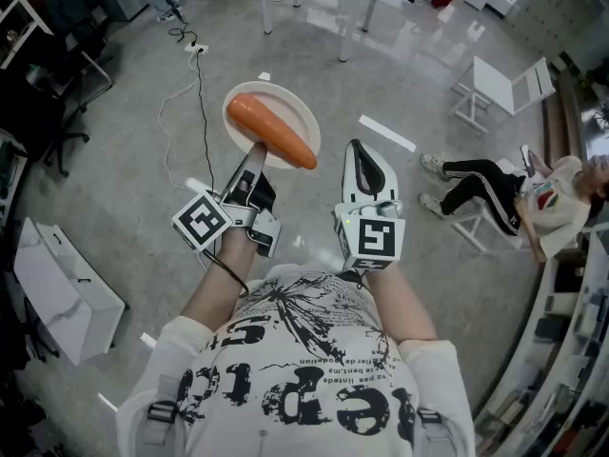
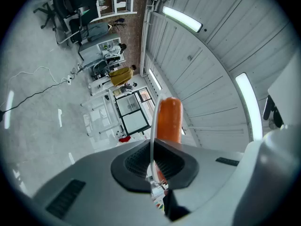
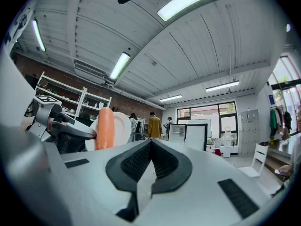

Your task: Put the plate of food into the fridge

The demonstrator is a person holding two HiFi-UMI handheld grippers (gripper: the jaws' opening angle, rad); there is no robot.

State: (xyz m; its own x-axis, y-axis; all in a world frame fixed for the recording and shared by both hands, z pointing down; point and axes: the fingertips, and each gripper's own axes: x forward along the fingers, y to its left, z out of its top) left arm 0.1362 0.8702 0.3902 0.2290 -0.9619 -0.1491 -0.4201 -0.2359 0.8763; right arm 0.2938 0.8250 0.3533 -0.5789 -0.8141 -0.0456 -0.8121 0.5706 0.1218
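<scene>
Plate of food: a white plate (image 1: pixel 297 114) held in the air over the grey floor (image 1: pixel 114 198), ahead of the person's chest, its face showing round to the head view.
Left gripper (image 1: pixel 255 152): clamped on the plate's near rim; in its own view the thin rim stands edge-on between the pads.
Right gripper (image 1: pixel 362 156): jaws together, nothing between them, just right of the plate, apart from it.
Carrot (image 1: pixel 271 129): lies on the plate, long axis diagonal, thick end far-left, narrower end near-right, past the rim.
Cable (image 1: pixel 198 93): black, trailing across the floor beyond.
Chair (image 1: pixel 504 89): white, far right, near a seated person (image 1: pixel 533 193).
</scene>
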